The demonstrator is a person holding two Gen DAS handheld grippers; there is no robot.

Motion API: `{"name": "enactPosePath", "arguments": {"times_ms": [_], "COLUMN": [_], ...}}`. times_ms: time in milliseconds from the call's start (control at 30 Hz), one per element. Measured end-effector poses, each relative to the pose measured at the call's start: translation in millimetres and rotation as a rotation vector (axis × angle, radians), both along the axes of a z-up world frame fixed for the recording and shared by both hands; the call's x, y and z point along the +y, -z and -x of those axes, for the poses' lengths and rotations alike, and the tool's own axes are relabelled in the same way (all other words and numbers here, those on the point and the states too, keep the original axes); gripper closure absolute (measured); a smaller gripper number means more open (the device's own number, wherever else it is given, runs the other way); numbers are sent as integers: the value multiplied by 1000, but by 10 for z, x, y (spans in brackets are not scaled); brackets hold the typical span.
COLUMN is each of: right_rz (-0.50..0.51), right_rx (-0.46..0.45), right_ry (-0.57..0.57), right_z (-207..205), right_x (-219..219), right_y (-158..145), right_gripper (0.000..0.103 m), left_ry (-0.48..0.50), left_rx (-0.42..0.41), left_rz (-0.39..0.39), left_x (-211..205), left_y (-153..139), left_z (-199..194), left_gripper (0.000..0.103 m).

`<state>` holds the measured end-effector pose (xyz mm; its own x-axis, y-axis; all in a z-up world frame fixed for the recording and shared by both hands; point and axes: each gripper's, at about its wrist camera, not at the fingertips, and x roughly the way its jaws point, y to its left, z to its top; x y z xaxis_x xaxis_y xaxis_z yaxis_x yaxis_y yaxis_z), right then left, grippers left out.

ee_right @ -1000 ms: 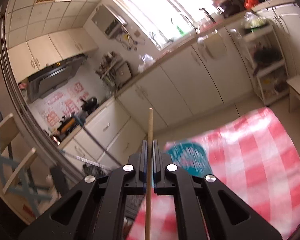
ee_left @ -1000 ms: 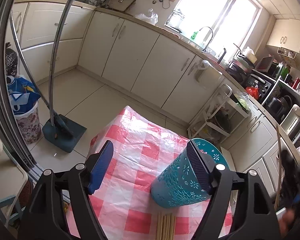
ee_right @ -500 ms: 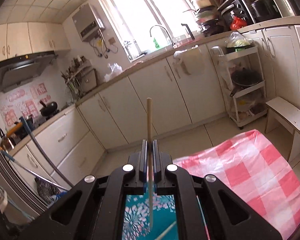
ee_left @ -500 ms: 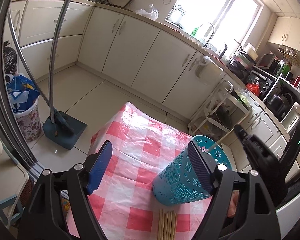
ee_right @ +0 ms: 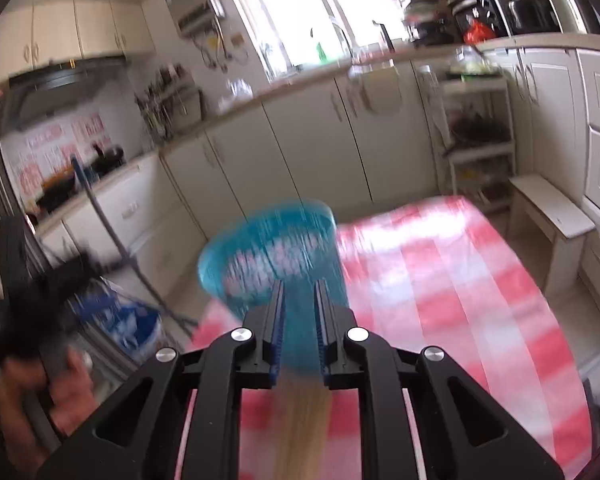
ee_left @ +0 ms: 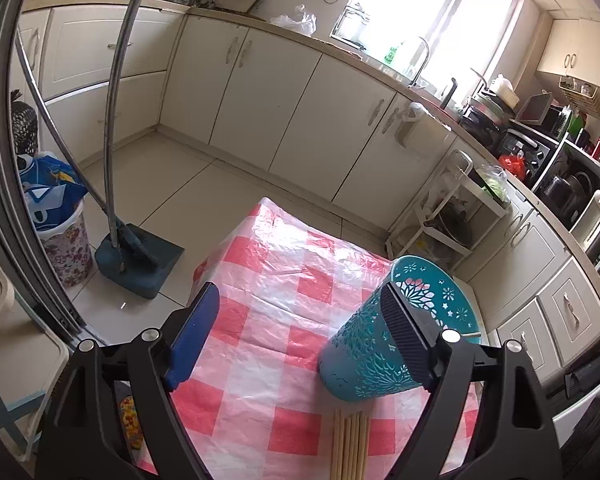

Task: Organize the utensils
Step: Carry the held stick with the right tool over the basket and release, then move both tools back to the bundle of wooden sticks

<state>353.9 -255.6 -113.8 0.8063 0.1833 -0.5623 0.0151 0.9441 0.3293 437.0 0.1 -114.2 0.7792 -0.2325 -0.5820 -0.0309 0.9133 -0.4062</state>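
The whole right wrist view is smeared with motion blur, so the teal holder (ee_right: 270, 258) at center shows no pattern and the pale chopsticks (ee_right: 302, 428) below it merge into one tan streak cut off by the bottom edge. In the left wrist view, the chopsticks (ee_left: 350, 446) also run off the bottom edge. There the right finger (ee_left: 406, 340) covers part of the holder's (ee_left: 364, 344) side and rim.
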Motion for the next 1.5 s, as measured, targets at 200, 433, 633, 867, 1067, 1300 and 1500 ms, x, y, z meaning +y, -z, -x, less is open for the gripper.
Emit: {"name": "enactPosePath", "arguments": {"times_ms": [200,433,633,867,1067,1300,1500], "right_rz": [64,121,189,195,145,136,132], "right_rx": [186,294,298,297,298,300,300], "right_ry": [-62,-89,-83,-77,-70,-80,-86], "right_z": [-66,-161,-162,-155,-118,-114,-112], "right_x": [222,425,468,412,255,218,197], "right_y": [586,911,949,969,972,965,961], "right_gripper": [88,88,89,93,93,93,93], "left_ry": [9,26,96,290,365,375,387], "left_rx": [6,37,93,249,313,340,343], "left_rz": [-39,-94,-199,-297,-320,-355,-376], "left_x": [4,12,-164,-681,-887,-987,-1092], "left_y": [45,148,347,897,1166,1287,1334], "left_z": [41,26,23,69,128,118,139], "left_gripper": [23,22,21,21,21,21,21]}}
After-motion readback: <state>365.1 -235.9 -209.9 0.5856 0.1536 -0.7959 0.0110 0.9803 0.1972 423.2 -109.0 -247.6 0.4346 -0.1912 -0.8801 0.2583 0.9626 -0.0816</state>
